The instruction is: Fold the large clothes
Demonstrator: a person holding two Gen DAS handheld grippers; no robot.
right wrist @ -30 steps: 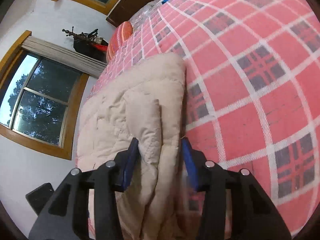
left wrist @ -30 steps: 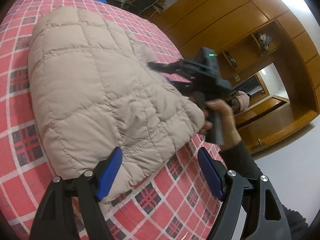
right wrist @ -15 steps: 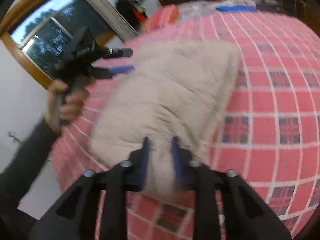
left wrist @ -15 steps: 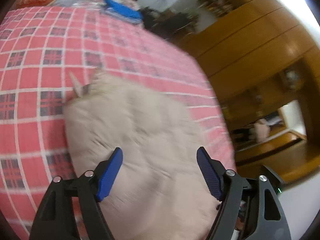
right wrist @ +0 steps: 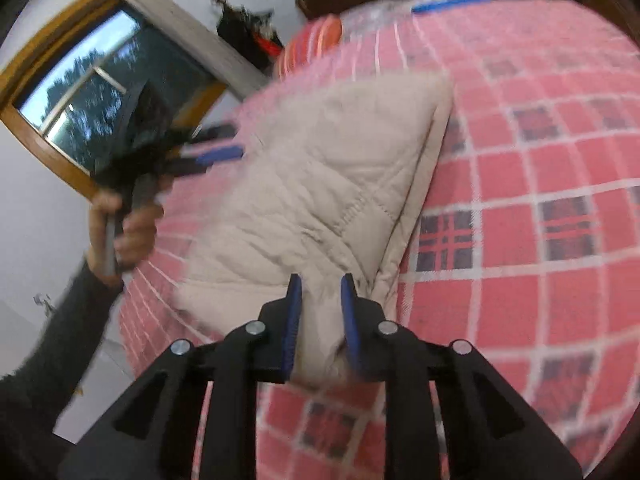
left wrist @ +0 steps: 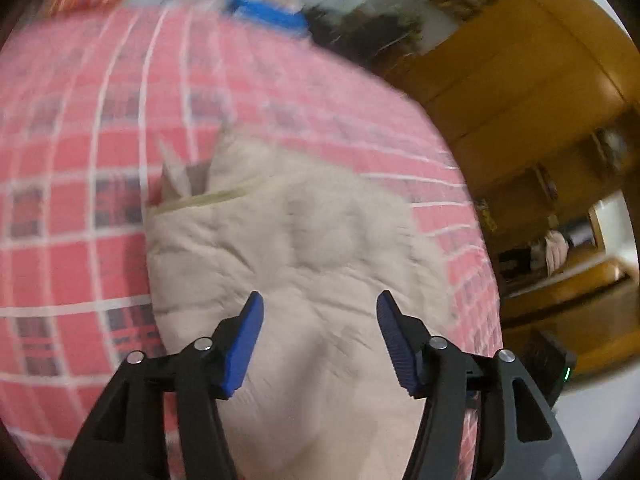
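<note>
A beige quilted jacket [left wrist: 288, 248] lies folded into a thick bundle on a red plaid bedspread [left wrist: 72, 184]. In the left wrist view my left gripper [left wrist: 320, 320] hangs open just above the near end of the bundle, with nothing between its blue pads. In the right wrist view my right gripper [right wrist: 320, 300] is shut on a corner fold of the jacket [right wrist: 320, 184] at the bed's near edge. The left gripper [right wrist: 216, 152] shows there too, held in a hand [right wrist: 124, 228] over the jacket's far side. Both views are blurred by motion.
A striped orange pillow [right wrist: 312, 44] and a blue flat item [right wrist: 448, 2] lie at the head of the bed. Wooden wardrobes [left wrist: 520, 92] stand beyond the bed's right side, and a window [right wrist: 92, 96] is on the left wall.
My left gripper has swung from the jacket's corner to above its near end, still open. The right gripper has closed tighter on the jacket fold and pulled back toward the bed's edge.
</note>
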